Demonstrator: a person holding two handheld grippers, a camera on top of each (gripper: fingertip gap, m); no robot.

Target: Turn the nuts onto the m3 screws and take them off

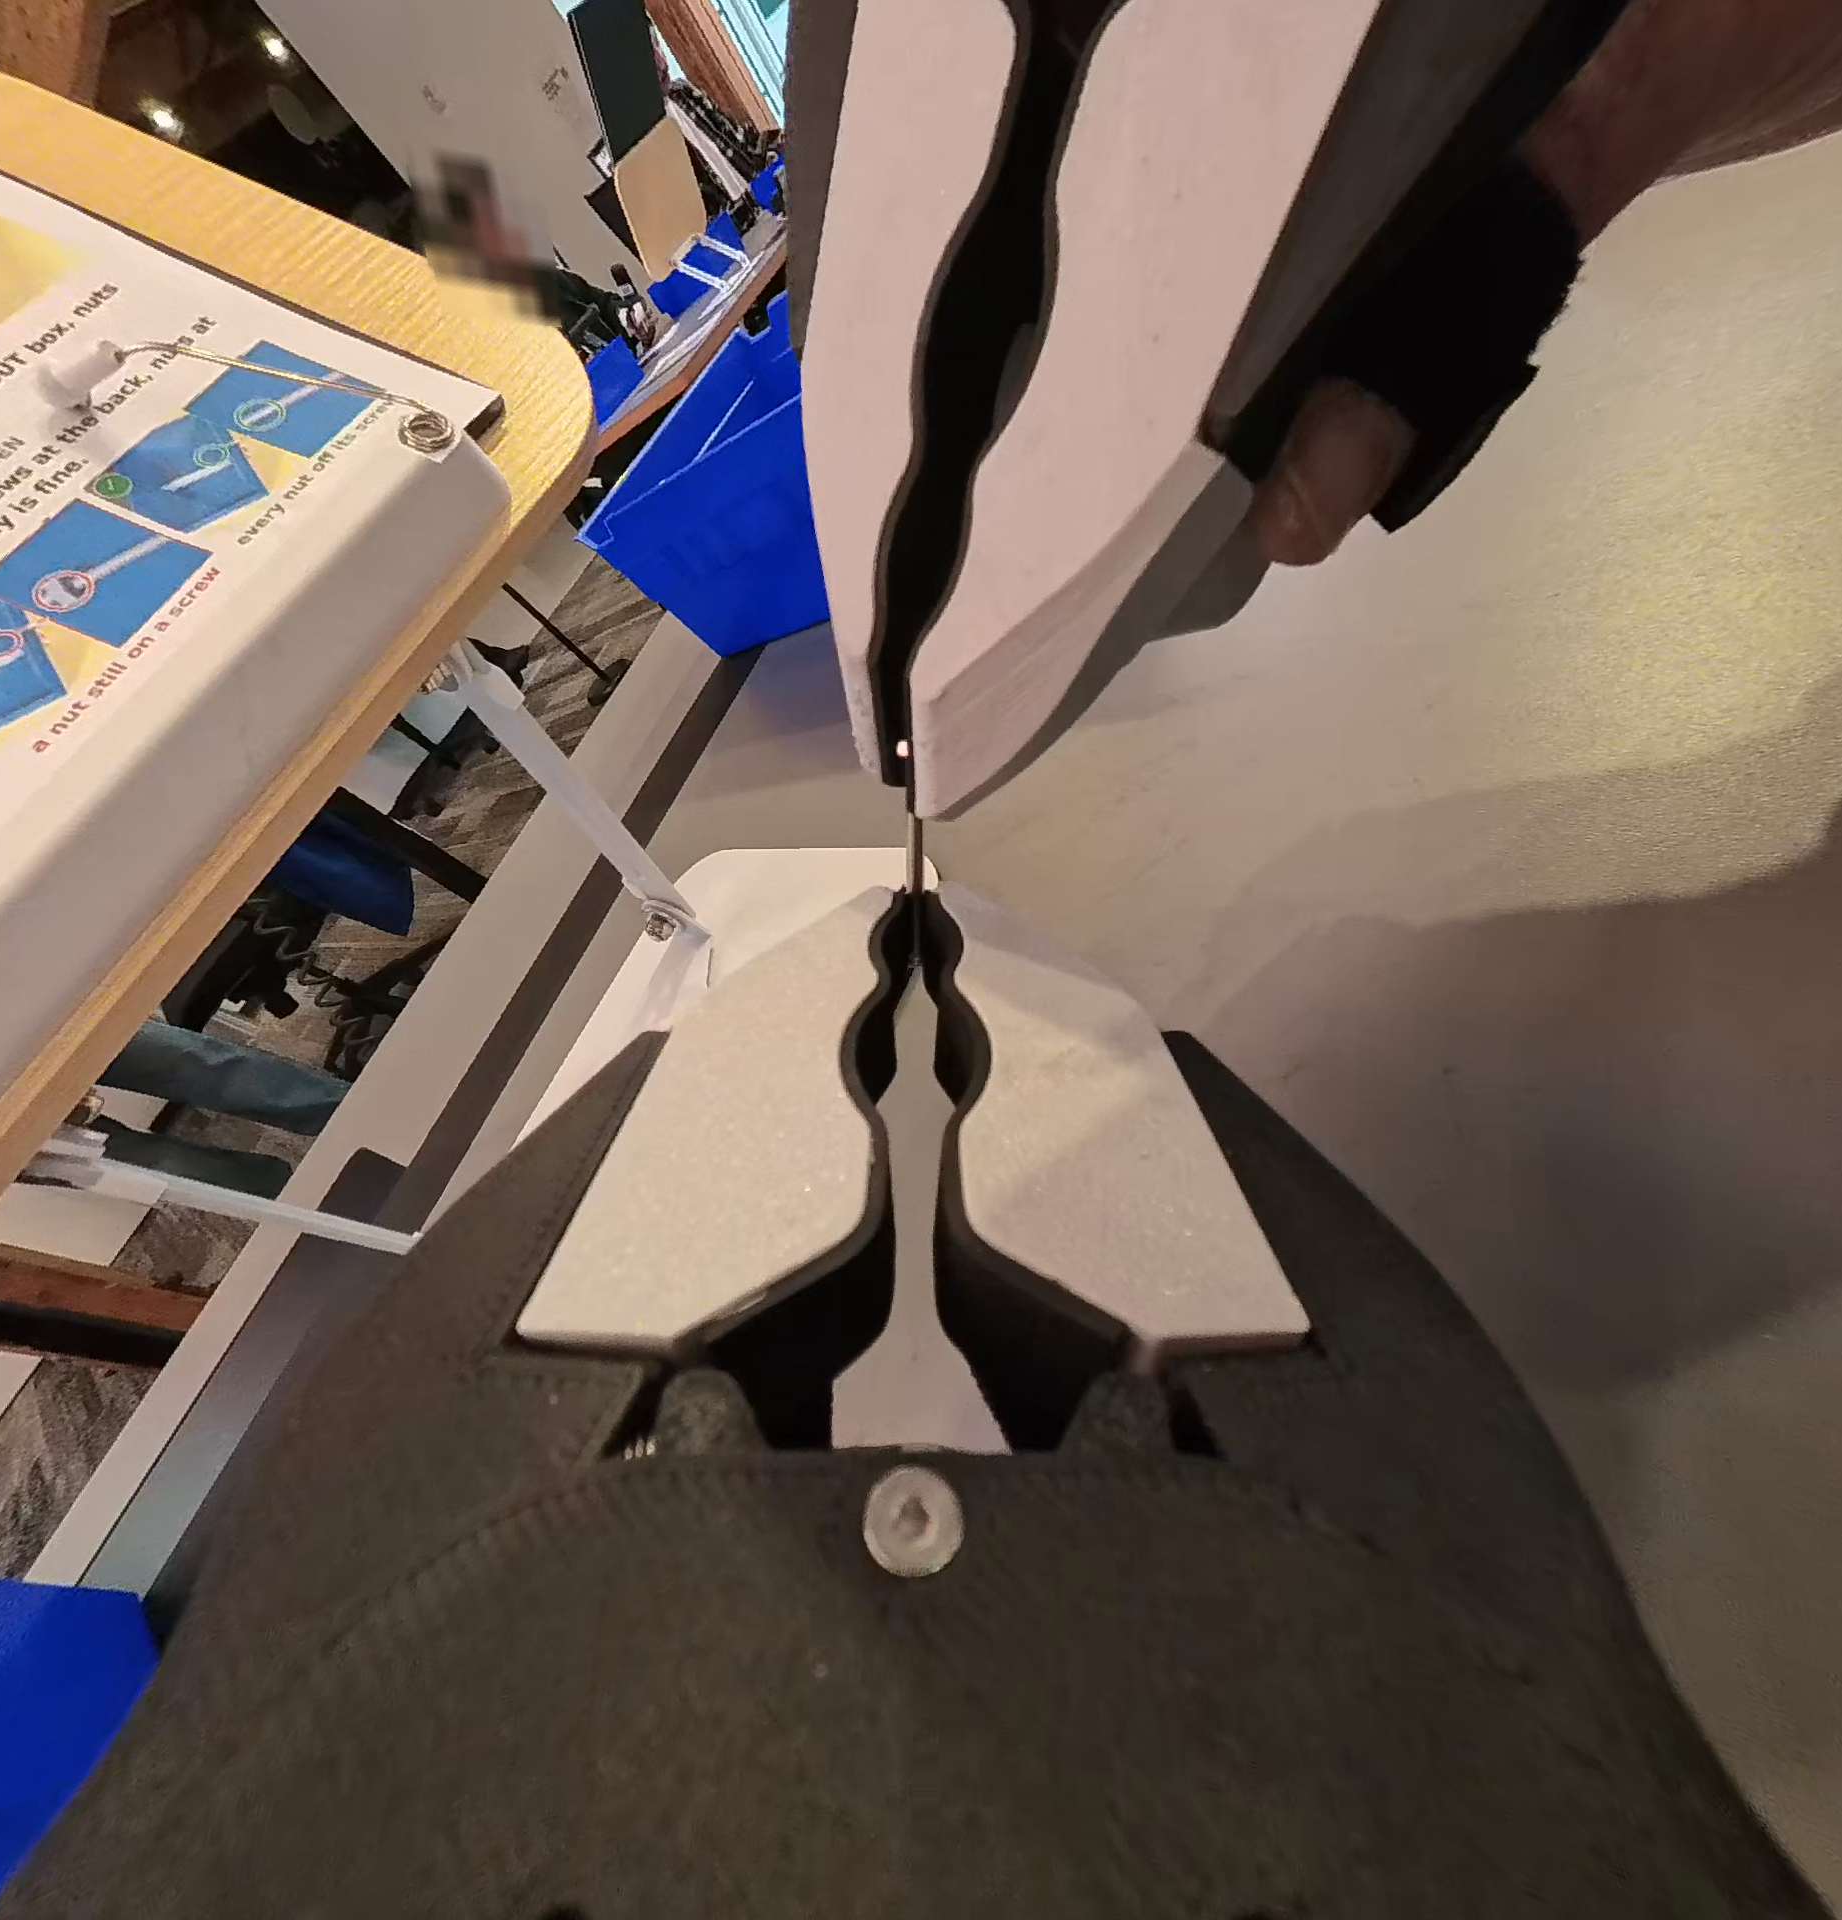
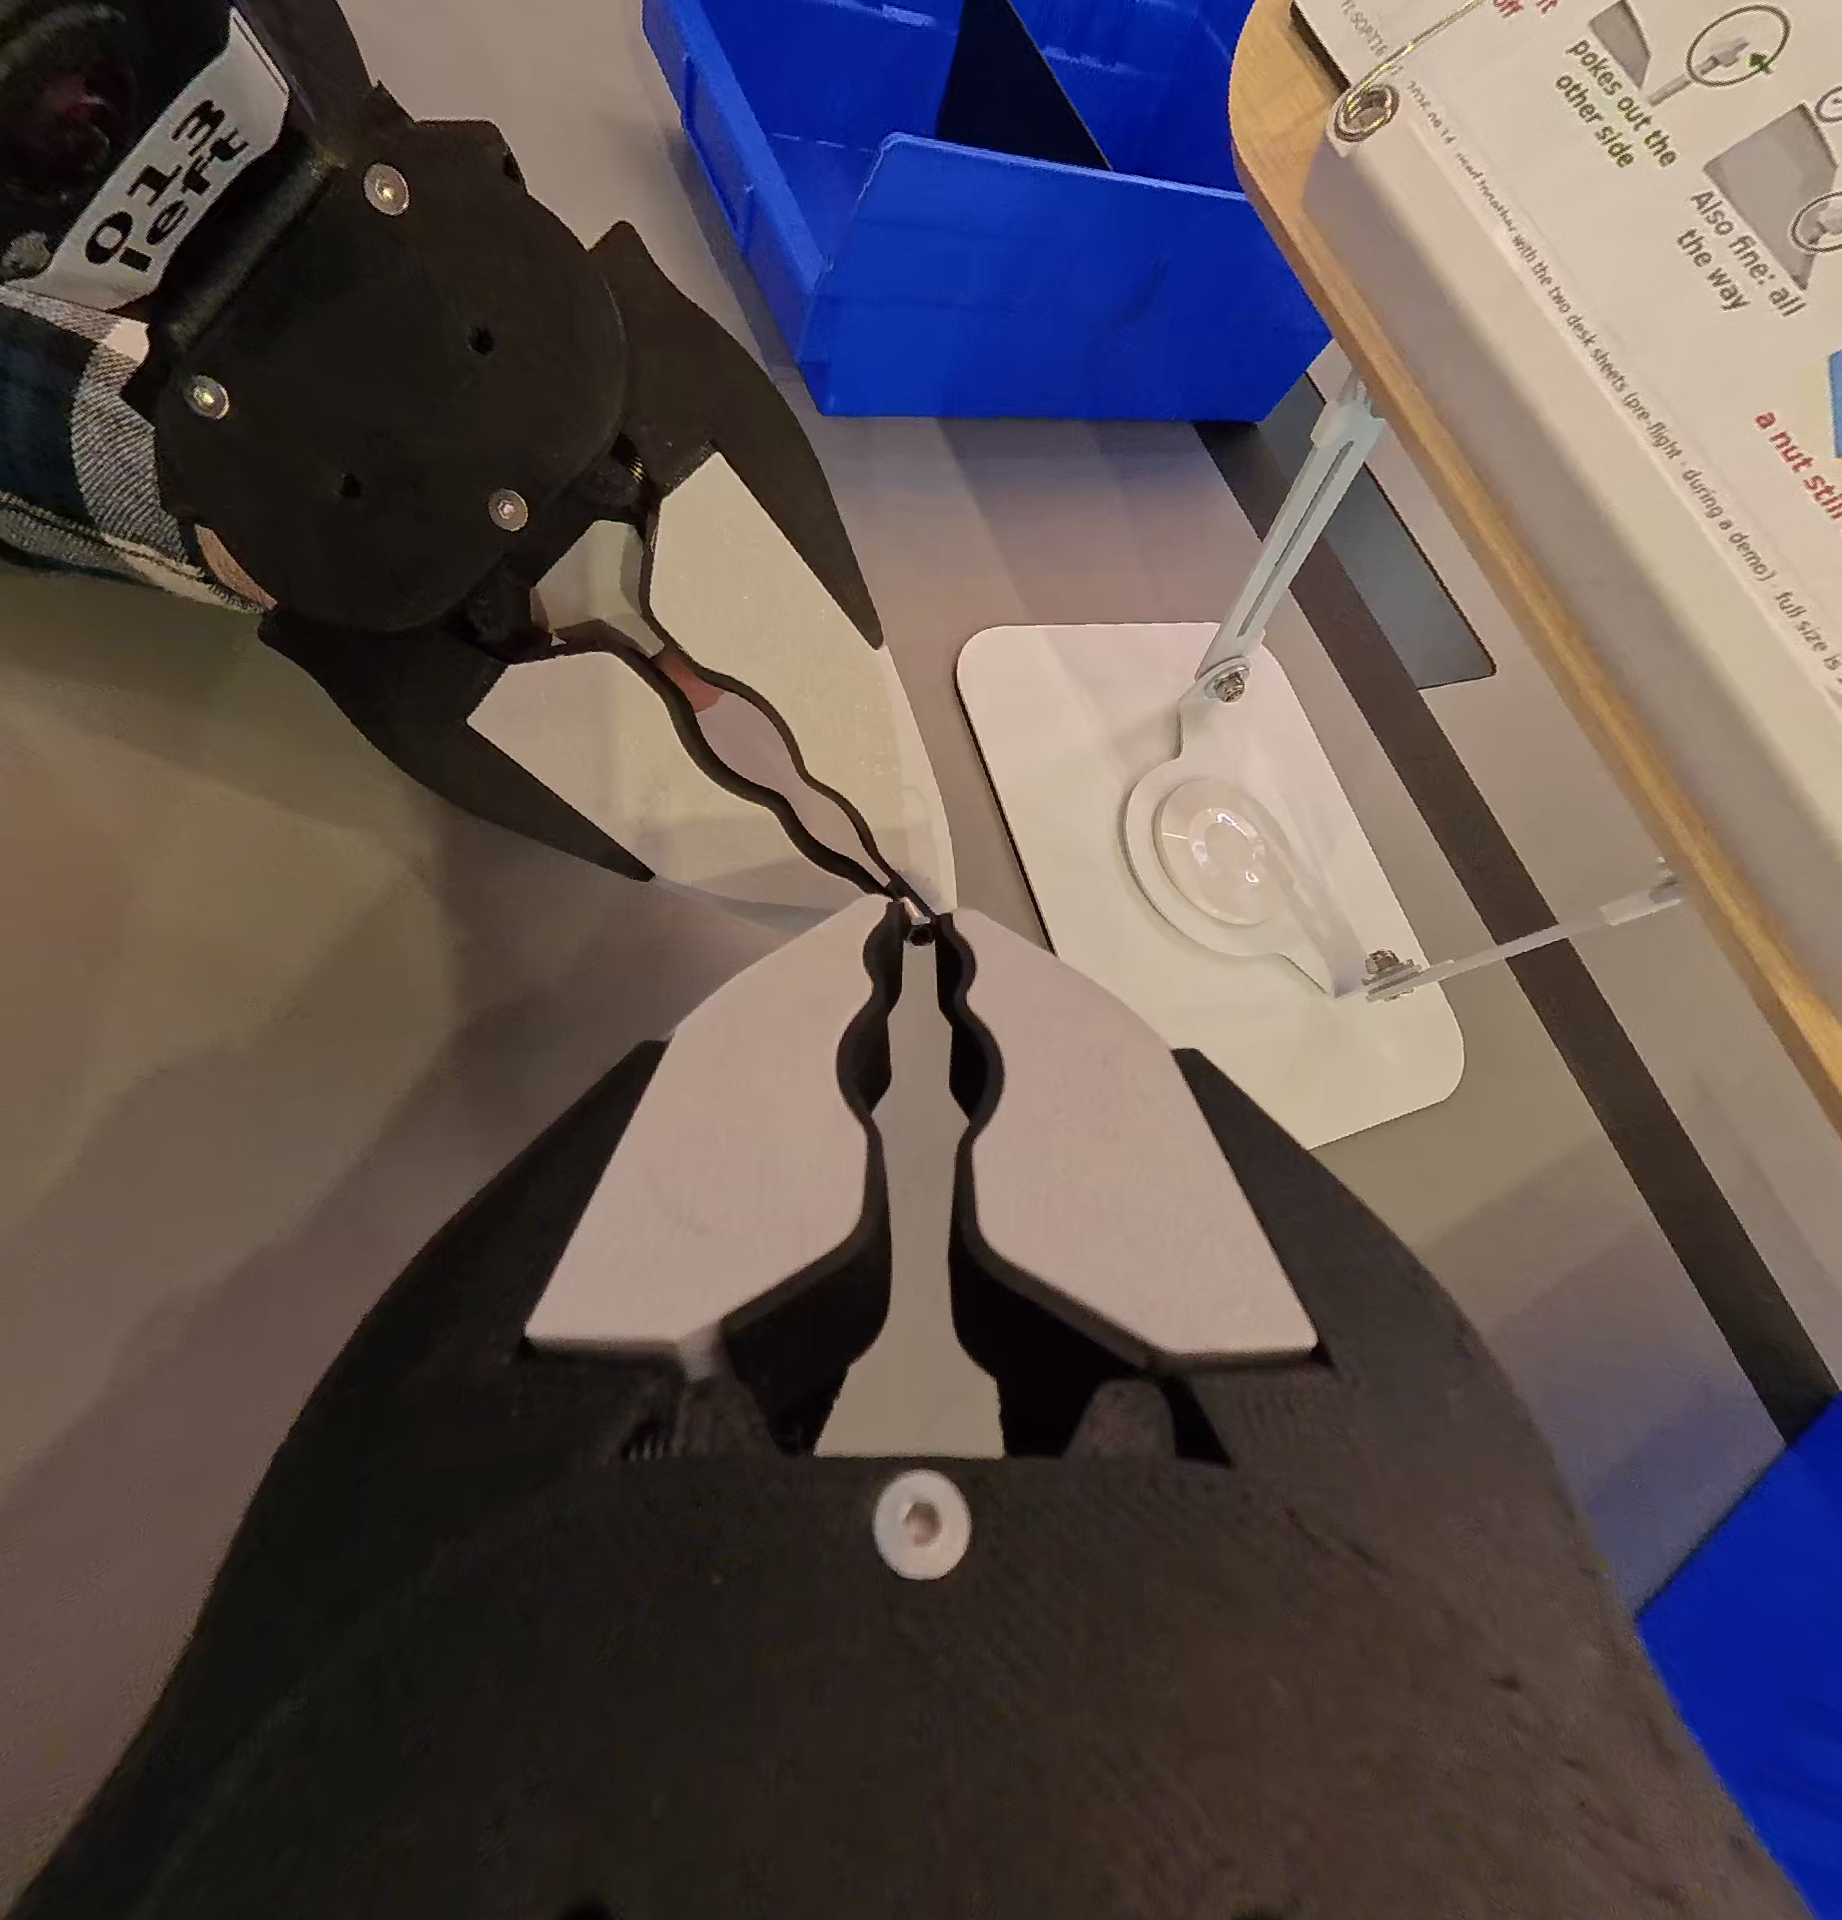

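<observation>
Tools pinching one thin screw from both ends

Tools are meeting tip to tip above the grey desk. The left tool is gripping a thin metal screw, its fingers all but closed on the shaft. The right tool is clamping the other end, where a small dark nut is sitting between its nearly closed tips; in the left view the screw is bridging the short gap between the two tools. Just beside them a white base plate is lying on the desk, carrying a clear dome and slim brackets that are propping up a wooden board with a printed sheet. Blue bins are standing farther back.
</observation>
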